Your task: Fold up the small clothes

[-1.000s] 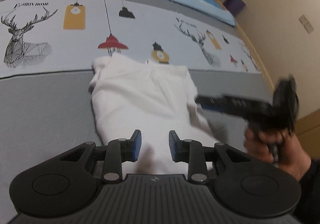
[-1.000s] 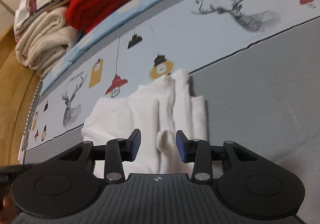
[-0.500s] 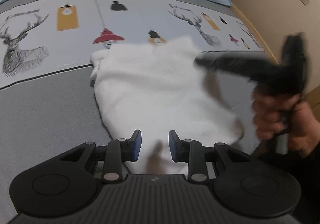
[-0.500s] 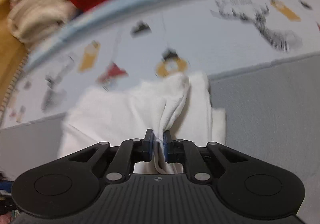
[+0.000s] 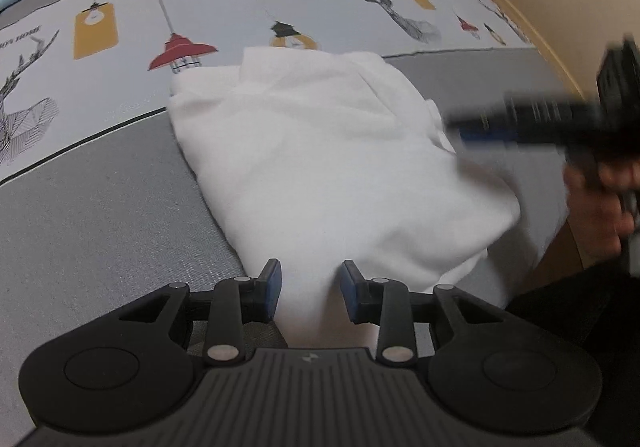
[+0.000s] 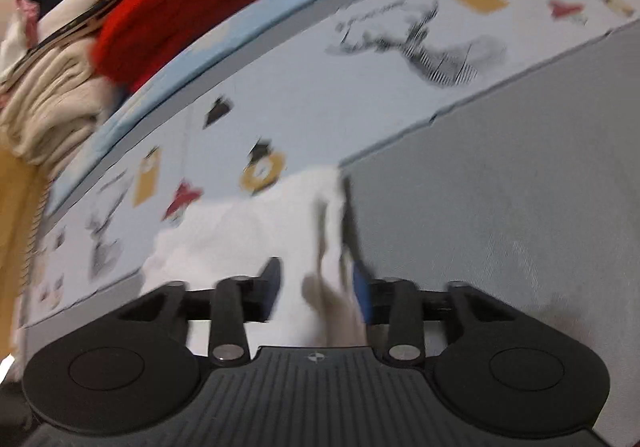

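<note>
Blue-padded and parted, your left gripper (image 5: 310, 289) has just been opening over the near edge of the white, soft folded garment (image 5: 320, 151), cloth between the pads but ungripped. Your right gripper (image 6: 316, 287) has just let go, jaws apart around a loose white fold. The garment lies mid-frame on the grey and printed bedsheet (image 5: 100, 207). Lower squarely before pinching the hem.

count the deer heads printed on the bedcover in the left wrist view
2. One deer head sits at the left edge, partly cut off by the frame. The other deer head is at upper right, beyond the white garment. Others may lie outside the frame.
</note>
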Available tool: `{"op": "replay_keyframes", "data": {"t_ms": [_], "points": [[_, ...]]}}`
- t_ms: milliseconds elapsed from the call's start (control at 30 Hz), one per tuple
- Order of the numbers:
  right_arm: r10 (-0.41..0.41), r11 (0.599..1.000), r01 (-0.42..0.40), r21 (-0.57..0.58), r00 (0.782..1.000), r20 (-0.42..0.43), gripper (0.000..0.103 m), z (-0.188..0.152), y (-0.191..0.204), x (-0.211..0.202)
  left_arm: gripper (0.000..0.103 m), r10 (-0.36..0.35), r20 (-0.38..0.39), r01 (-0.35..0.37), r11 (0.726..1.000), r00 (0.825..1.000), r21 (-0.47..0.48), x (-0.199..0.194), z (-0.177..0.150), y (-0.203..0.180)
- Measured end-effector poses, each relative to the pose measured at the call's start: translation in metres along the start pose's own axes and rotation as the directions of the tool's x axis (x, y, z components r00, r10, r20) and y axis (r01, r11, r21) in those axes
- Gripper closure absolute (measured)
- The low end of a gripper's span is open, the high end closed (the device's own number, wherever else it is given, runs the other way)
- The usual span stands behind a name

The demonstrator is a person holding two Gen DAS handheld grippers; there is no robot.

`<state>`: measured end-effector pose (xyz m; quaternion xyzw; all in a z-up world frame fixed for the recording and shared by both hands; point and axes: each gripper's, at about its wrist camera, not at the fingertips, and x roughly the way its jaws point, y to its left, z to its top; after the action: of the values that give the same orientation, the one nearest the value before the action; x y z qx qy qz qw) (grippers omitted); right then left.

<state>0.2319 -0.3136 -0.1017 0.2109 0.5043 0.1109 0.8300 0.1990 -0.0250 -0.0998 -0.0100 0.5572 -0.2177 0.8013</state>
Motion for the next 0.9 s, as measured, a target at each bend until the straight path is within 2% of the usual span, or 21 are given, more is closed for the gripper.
{"op": "replay_keyframes", "data": {"t_ms": [67,167,200,300,333,367,433,500,600,667,700,767,833,867,900], "points": [[-0.008,0.998,0.002,-0.057,0.996,-0.091,0.053,-0.011,-0.001,0.004,0.064,0.003,-0.006,-0.003,1.0,1.0,-0.015,0.002,0.001,0.002],[-0.056,0.988,0.031,-0.151,0.985,-0.163,0.053,-0.027,-0.001,0.004,0.051,0.014,-0.018,-0.014,1.0,1.0,0.009,0.004,-0.001,-0.005],[-0.051,0.986,0.023,-0.167,0.985,-0.167,0.053,-0.031,0.0,0.002,0.047,0.013,-0.021,-0.013,1.0,1.0,0.021,0.003,-0.003,-0.008],[-0.037,0.983,0.004,-0.182,0.984,-0.173,0.056,-0.037,-0.002,-0.008,0.045,-0.002,-0.039,0.005,0.997,0.999,0.078,0.004,-0.009,-0.017],[-0.033,0.983,0.0,-0.185,0.984,-0.174,0.064,-0.036,-0.003,-0.01,0.045,0.005,-0.046,0.0,0.995,0.999,0.1,0.005,-0.012,-0.02],[-0.017,0.982,-0.017,-0.189,0.984,-0.177,0.079,-0.038,-0.004,-0.013,0.045,0.015,-0.06,-0.008,0.992,0.998,0.122,0.007,-0.016,-0.022],[0.011,0.98,-0.045,-0.194,0.985,-0.174,0.092,-0.039,-0.005,-0.017,0.045,0.03,-0.081,-0.017,0.987,0.996,0.157,0.012,-0.022,-0.027],[0.043,0.98,-0.071,-0.187,0.988,-0.15,0.094,-0.038,-0.005,-0.027,0.045,0.045,-0.094,-0.027,0.981,0.995,0.191,0.014,-0.026,-0.031],[0.096,0.983,-0.112,-0.147,0.989,-0.114,0.095,-0.036,-0.01,-0.042,0.045,0.045,-0.057,-0.03,0.97,0.997,0.242,0.009,-0.03,-0.039],[0.126,0.984,-0.137,-0.113,0.987,-0.101,0.095,-0.035,-0.012,-0.048,0.045,0.044,-0.063,-0.025,0.96,0.997,0.281,0.011,-0.035,-0.045],[0.127,0.985,-0.138,-0.108,0.986,-0.106,0.095,-0.035,-0.014,-0.048,0.045,0.058,-0.076,-0.032,0.952,0.995,0.303,0.015,-0.038,-0.048],[0.067,0.985,-0.086,-0.148,0.99,-0.127,0.095,-0.039,-0.012,-0.044,0.045,0.107,-0.099,-0.066,0.934,0.989,0.35,0.026,-0.044,-0.053],[0.013,0.982,-0.042,-0.184,0.988,-0.157,0.095,-0.044,-0.01,-0.038,0.05,0.148,-0.104,-0.097,0.917,0.983,0.386,0.035,-0.048,-0.057],[0.006,0.98,-0.038,-0.193,0.986,-0.164,0.095,-0.045,-0.008,-0.036,0.06,0.165,-0.096,-0.115,0.913,0.981,0.392,0.037,-0.048,-0.057],[0.002,0.978,-0.035,-0.204,0.987,-0.159,0.095,-0.045,-0.007,-0.037,0.078,0.173,-0.095,-0.123,0.912,0.98,0.39,0.037,-0.048,-0.056]]}}
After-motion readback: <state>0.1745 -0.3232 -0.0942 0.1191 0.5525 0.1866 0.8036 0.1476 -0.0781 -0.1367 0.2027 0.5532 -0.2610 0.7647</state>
